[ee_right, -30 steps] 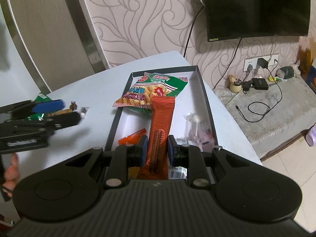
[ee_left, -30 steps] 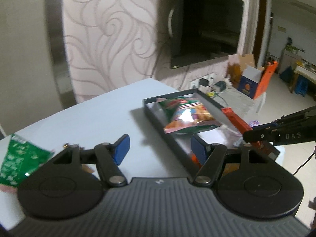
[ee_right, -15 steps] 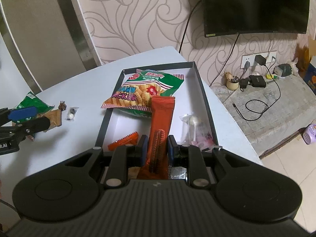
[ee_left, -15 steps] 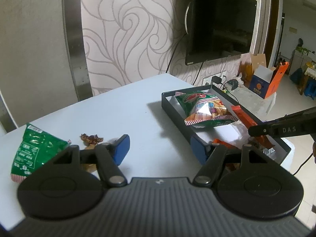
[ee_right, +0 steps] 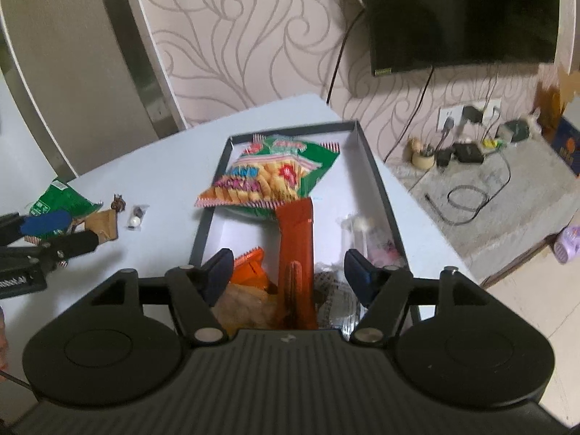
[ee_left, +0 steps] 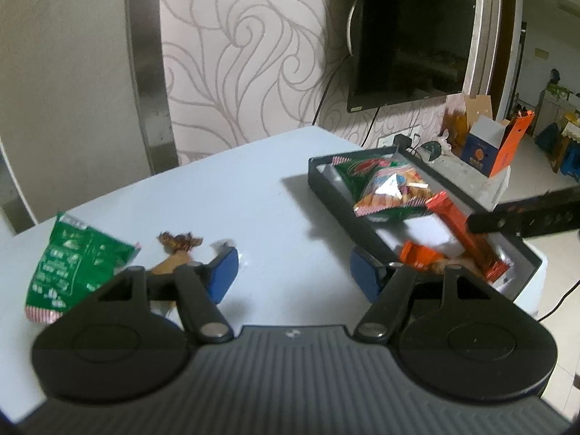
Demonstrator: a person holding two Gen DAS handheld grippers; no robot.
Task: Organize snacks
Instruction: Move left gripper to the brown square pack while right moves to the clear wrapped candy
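My right gripper (ee_right: 288,272) had just been opening, freeing the red biscuit pack (ee_right: 295,253) to lie in the tray (ee_right: 377,188). My left gripper (ee_left: 291,275) hung wide and empty over the tabletop (ee_left: 253,195), beside the green packet (ee_left: 72,261) awaiting collection.

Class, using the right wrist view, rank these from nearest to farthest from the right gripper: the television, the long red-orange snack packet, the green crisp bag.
1. Long red-orange snack packet: between the open right gripper fingers, in the tray.
2. Green crisp bag: at the tray's far end.
3. Television: on the wall, upper right.
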